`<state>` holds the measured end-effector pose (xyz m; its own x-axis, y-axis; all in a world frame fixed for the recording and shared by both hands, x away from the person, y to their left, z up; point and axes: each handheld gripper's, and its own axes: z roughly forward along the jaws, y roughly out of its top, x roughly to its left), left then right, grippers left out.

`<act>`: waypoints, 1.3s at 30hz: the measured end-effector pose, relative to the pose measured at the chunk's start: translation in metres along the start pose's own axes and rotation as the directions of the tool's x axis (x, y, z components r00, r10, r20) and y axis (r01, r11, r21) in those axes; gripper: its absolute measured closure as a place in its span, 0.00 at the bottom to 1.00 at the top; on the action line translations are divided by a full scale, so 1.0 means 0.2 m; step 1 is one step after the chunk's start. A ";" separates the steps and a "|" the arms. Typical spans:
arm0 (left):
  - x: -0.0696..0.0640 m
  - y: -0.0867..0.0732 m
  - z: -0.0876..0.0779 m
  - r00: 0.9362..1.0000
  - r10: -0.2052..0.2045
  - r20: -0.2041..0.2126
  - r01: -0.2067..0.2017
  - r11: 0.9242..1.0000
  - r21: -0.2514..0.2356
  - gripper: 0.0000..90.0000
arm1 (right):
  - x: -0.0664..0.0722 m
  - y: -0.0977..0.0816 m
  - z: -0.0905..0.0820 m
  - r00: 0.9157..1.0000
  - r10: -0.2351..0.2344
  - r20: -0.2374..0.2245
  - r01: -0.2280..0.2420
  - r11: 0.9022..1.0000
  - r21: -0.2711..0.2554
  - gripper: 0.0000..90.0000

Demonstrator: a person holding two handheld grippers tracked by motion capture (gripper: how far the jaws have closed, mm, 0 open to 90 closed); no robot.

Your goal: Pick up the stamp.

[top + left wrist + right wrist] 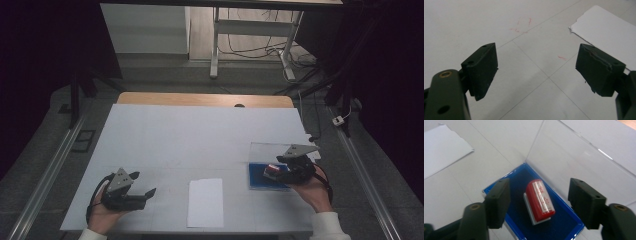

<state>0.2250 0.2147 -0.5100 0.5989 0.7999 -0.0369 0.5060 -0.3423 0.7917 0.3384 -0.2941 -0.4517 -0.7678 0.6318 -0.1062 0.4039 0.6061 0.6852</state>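
Your right gripper (537, 205) hangs over the blue-lined case (564, 220) at about four o'clock on the table (200, 135), its jaws set fairly wide and straddling the red stamp (539, 201) without touching it. The stamp lies on its side on the blue pad, its printed face turned up toward the gripper's camera, apparently left that way so the jaws can close across its narrow body. The clear lid (584, 157) stands open at the case's far side, toward twelve o'clock, keeping the approach from above free. Your left gripper (142, 185) rests low at about eight o'clock, jaws wide apart with nothing between them, hovering over bare table with faint red marks (524, 25), probably parked out of the way. Between your hands, at six o'clock, lies a white sheet of paper (205, 202), likely placed there to take the stamp's print.
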 end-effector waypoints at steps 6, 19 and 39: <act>0.00 0.00 0.01 1.000 0.005 -0.004 -0.005 1.000 0.008 0.20 | -0.03 -0.01 0.02 1.000 -0.002 -0.011 0.002 1.000 0.009 0.48; 0.00 0.00 0.00 1.000 0.010 -0.008 -0.010 1.000 0.006 0.20 | -0.04 -0.01 0.06 0.999 -0.021 -0.049 0.024 0.999 0.045 0.60; 0.01 -0.01 0.01 1.000 -0.001 -0.027 0.002 1.000 0.026 0.19 | -0.04 -0.02 0.08 0.996 -0.073 -0.054 0.077 0.995 0.069 0.73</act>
<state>0.2270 0.2157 -0.5121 0.5814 0.8134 -0.0216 0.5235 -0.3536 0.7752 0.3507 -0.2945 -0.4643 -0.8210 0.5588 -0.1169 0.3774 0.6849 0.6233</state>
